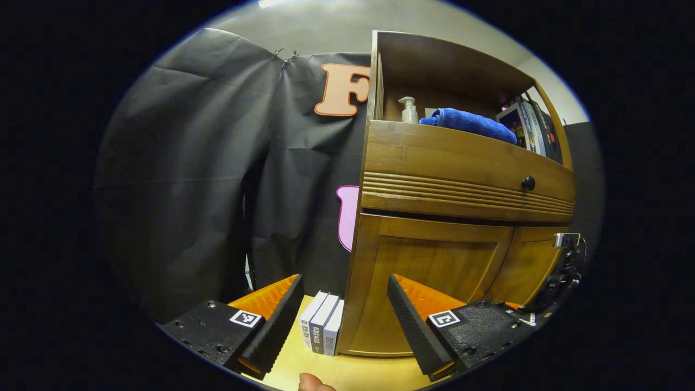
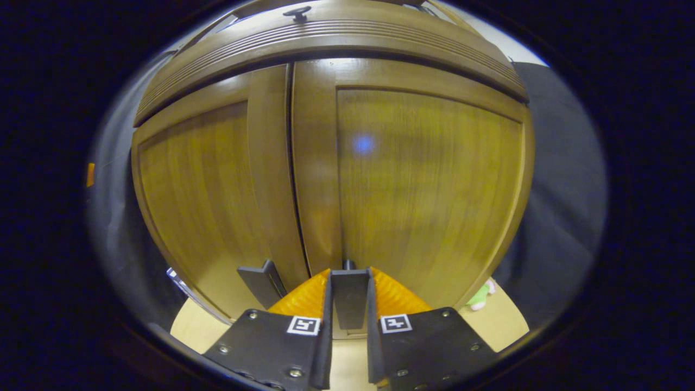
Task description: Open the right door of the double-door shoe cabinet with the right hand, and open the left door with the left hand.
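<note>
Jaws on my right gripper (image 2: 348, 293) are clenched on the dark upright handle (image 2: 349, 296) of the brown wooden right door (image 2: 429, 179), low near its inner edge; both doors look closed, so I judge the pull comes toward me, swinging rightward on the far-right hinge. Left gripper (image 1: 345, 304) hangs released, off the cabinet's left corner. The brown wooden left door (image 2: 201, 201) and its dark handle (image 2: 264, 282) lie to its right, by the centre seam.

Staged booth: black cloth wall (image 1: 206, 163) behind a wooden shoe cabinet (image 1: 434, 217).
</note>
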Motion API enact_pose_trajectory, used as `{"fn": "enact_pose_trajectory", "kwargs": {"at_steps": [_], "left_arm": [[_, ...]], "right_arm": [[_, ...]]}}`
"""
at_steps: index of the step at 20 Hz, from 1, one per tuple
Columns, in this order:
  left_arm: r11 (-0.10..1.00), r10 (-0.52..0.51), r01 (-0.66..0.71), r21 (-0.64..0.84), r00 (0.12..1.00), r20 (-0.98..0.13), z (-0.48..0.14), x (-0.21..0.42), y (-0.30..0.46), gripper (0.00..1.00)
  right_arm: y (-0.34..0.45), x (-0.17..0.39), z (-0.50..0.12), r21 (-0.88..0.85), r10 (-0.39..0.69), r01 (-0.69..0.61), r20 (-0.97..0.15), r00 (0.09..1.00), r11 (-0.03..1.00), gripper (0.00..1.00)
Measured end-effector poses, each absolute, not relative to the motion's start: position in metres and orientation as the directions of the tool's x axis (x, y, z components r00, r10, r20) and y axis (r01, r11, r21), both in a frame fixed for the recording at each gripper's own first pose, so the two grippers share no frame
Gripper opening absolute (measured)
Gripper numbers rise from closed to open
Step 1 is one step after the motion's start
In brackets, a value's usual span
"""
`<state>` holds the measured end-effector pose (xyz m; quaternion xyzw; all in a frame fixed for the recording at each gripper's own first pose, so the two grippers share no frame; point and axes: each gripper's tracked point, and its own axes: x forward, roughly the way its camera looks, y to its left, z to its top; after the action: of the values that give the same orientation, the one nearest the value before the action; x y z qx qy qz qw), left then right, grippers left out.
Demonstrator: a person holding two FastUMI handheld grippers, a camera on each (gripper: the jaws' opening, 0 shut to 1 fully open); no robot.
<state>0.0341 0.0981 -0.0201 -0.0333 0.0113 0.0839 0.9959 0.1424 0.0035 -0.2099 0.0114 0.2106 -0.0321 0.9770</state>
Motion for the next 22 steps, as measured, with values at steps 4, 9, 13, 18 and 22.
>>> {"fn": "enact_pose_trajectory", "kwargs": {"at_steps": [4,9,13,18,22], "left_arm": [[0.984,0.163,-0.164,-0.066,0.986,-0.022,-0.019,0.029,0.098,0.96],[0.988,0.144,-0.145,-0.046,0.989,-0.022,-0.021,0.025,0.093,0.96],[0.991,0.117,-0.118,-0.059,0.993,-0.028,-0.025,0.022,0.083,0.96],[0.995,0.068,-0.071,-0.065,0.997,-0.044,-0.032,0.02,0.067,0.96],[0.998,0.028,-0.03,-0.061,0.999,-0.042,-0.036,0.017,0.051,0.92]], "right_arm": [[0.003,0.136,-0.209,0.02,-0.076,0.093,-0.405,0.911,0.995,0.26],[-0.003,0.112,-0.207,0.021,-0.104,0.123,-0.399,0.911,0.992,0.26],[-0.01,0.091,-0.203,0.024,-0.114,0.134,-0.396,0.911,0.991,0.26],[-0.023,0.063,-0.199,0.024,-0.139,0.162,-0.393,0.909,0.987,0.26],[-0.034,0.043,-0.198,0.055,-0.141,0.177,-0.402,0.905,0.983,0.21]]}}
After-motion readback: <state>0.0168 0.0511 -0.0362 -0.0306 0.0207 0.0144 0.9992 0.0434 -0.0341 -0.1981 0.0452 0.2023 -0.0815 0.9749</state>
